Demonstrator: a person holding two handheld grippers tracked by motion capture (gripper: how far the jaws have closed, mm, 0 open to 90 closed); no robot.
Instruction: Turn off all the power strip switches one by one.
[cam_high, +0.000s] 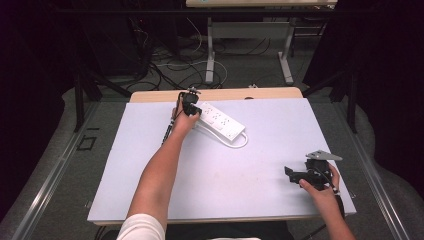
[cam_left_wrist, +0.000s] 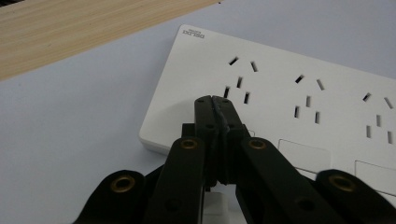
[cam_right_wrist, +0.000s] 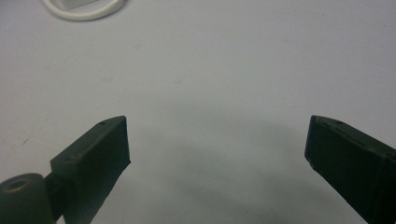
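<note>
White power strip (cam_high: 220, 121) (cord looped) on pale mat (cam_high: 260, 165).

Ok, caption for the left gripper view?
Left claw, shut, poised over the end of a white power strip on the pale table.

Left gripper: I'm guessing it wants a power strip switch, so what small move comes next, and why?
Probably ease the left gripper straight down. Its jaws are shut, tips over the power strip just beyond the rocker switches.
</note>
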